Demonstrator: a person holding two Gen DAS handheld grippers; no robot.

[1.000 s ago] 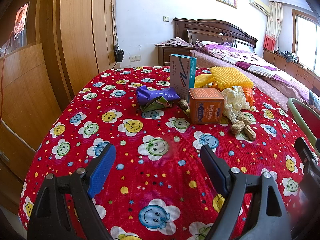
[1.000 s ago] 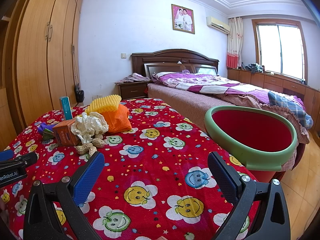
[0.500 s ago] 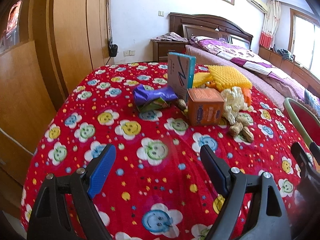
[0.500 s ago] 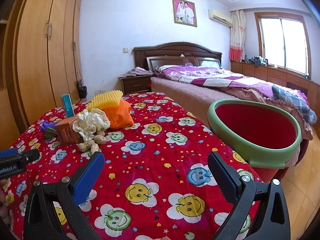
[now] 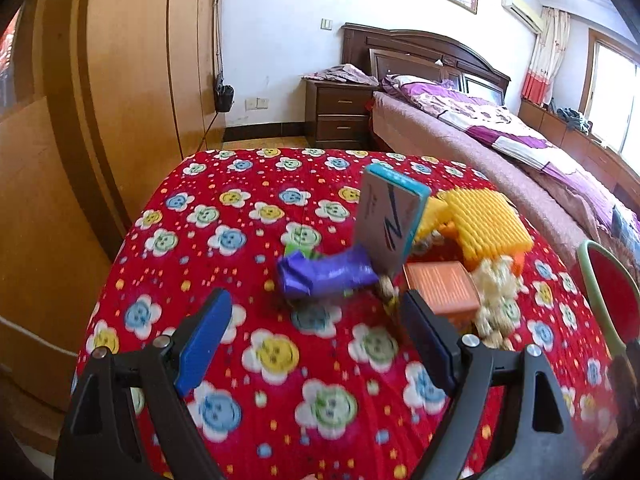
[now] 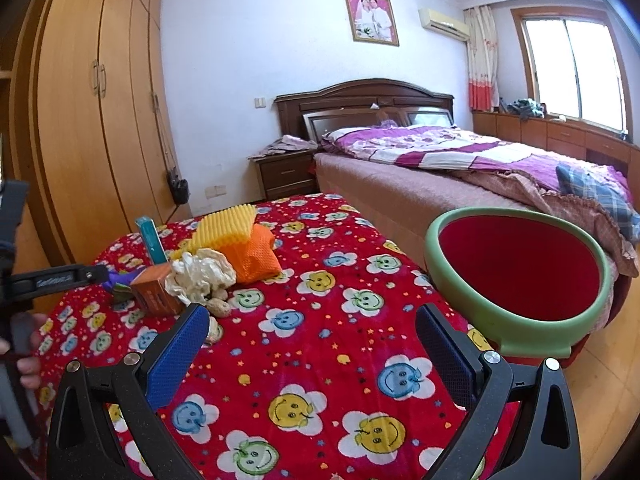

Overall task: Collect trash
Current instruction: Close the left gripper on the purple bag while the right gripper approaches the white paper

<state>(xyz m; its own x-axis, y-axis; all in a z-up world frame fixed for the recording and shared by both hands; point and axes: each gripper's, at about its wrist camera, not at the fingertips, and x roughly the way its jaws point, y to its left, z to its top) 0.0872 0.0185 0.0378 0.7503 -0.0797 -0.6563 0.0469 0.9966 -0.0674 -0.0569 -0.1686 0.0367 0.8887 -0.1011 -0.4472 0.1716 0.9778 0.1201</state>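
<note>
Trash lies in a cluster on the red smiley-print tablecloth (image 5: 280, 356): a purple wrapper (image 5: 326, 274), an upright teal-edged box (image 5: 390, 224), an orange carton (image 5: 442, 288), crumpled white paper (image 5: 496, 280), yellow foam netting (image 5: 486, 228) and peanut shells (image 6: 218, 306). My left gripper (image 5: 316, 332) is open, just short of the purple wrapper, nothing between its fingers. My right gripper (image 6: 312, 344) is open above the cloth, right of the same pile (image 6: 200, 272). A red bin with a green rim (image 6: 516, 276) stands at the table's right edge.
A wooden wardrobe (image 5: 132, 80) lines the left wall. Beyond the table are a dark nightstand (image 5: 340, 114) and a bed with a purple quilt (image 6: 460, 152). A person's hand (image 6: 24, 360) holds the left gripper's handle at the right wrist view's left edge.
My left gripper has moved forward and up toward the pile, so the purple wrapper now sits just ahead of its fingers. The right gripper has shifted slightly nearer the pile. Both stay open.
</note>
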